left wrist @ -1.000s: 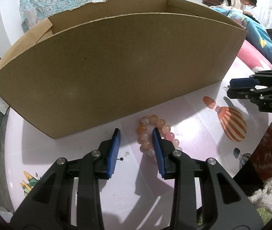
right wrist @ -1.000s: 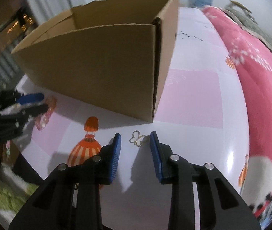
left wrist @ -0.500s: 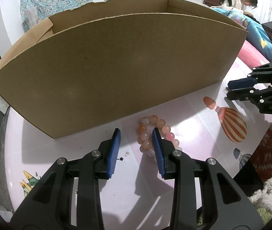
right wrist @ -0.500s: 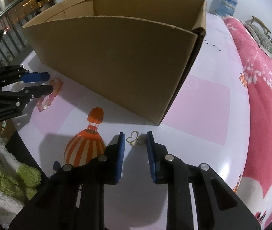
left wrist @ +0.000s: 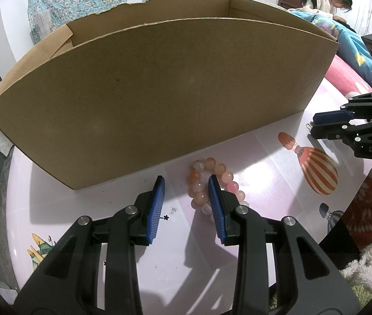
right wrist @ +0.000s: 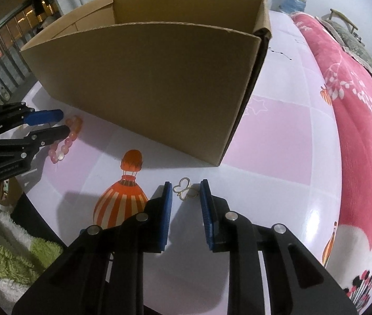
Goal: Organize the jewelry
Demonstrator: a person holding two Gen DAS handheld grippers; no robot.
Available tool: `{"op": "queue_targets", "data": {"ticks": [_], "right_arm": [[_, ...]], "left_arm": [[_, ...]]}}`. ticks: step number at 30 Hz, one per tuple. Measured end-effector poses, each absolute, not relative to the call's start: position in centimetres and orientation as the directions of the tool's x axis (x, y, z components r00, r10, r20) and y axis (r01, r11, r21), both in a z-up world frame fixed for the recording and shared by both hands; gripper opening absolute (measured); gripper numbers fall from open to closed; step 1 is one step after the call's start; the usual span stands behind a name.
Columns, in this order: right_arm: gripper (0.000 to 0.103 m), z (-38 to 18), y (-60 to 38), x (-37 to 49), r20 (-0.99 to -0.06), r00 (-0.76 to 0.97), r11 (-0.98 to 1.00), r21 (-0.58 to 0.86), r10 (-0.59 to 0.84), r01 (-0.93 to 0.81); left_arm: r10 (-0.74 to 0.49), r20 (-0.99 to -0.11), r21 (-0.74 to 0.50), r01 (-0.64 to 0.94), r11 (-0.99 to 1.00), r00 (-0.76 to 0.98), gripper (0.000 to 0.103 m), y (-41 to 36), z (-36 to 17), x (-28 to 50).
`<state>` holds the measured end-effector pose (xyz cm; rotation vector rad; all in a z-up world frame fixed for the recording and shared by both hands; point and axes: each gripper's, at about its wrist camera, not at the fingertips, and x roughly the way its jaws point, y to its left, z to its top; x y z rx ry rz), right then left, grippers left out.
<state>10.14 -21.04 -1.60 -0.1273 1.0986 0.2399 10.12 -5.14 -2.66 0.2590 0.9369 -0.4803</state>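
I'm looking down the left gripper (left wrist: 187, 197) w/ its blue pads spread apart, nothing clamped. The bead bracelet (left wrist: 213, 183) is lying flat on the table (left wrist: 81, 210) at about 1 o'clock from the gap – its near side is passing under the right-hand pad, the far side is curling toward the cardboard box (left wrist: 159, 99). I can't tell if that pad is touching the beads. The box is filling the view from 9 to 2 o'clock, open-topped, torn along its far rim, standing just beyond the bracelet. At 3 o'clock the right gripper (left wrist: 314, 124) is pointing in from the edge, hanging low over the table near a hot-air balloon print (left wrist: 314, 168).

Switching to the right wrist cam: the right gripper (right wrist: 186, 197) is sitting w/ jaws parted by a narrow gap, not holding anything. A small gold butterfly piece (right wrist: 184, 189) is lying on the table (right wrist: 277, 183) right at 12 o'clock, between the pad tips – whether either pad is touching it I can't tell. The box (right wrist: 146, 84) corner is standing just past it. At 9 o'clock the left gripper (right wrist: 62, 123) is reaching in, fingers apart, w/ the bracelet (right wrist: 65, 139) lying beneath its tips. A pink blanket (right wrist: 356, 131) is running along the 3 o'clock side, a green rug (right wrist: 7, 257) at 8 o'clock.
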Motion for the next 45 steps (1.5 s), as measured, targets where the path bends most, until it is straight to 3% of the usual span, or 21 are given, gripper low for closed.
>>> {"op": "queue_targets", "data": {"ticks": [2,26,35,45], "right_arm": [[0.017,-1.8,-20.8,10.0,-0.892,0.431,0.966,0.026,0.138,-0.256],[0.017,-0.2,-23.1,9.2,-0.87,0.464,0.972,0.067,0.167,-0.225],[0.017,0.2,-23.7,8.1,-0.859,0.481,0.974,0.079,0.175,-0.214],[0.017,0.5,-24.0,7.6,-0.847,0.496,0.97,0.084,0.19,-0.228]], "left_arm": [[-0.282,-0.82,0.007,0.502,0.865,0.498,0.033,-5.2,-2.7,10.1],[-0.284,-0.823,0.002,0.503,0.864,0.492,0.033,-5.1,-2.6,10.1],[-0.38,-0.817,-0.129,0.505,0.854,0.434,0.033,-3.9,-1.9,10.6],[-0.308,-0.855,-0.089,0.467,0.88,0.417,0.032,-4.9,-2.2,11.6]]}}
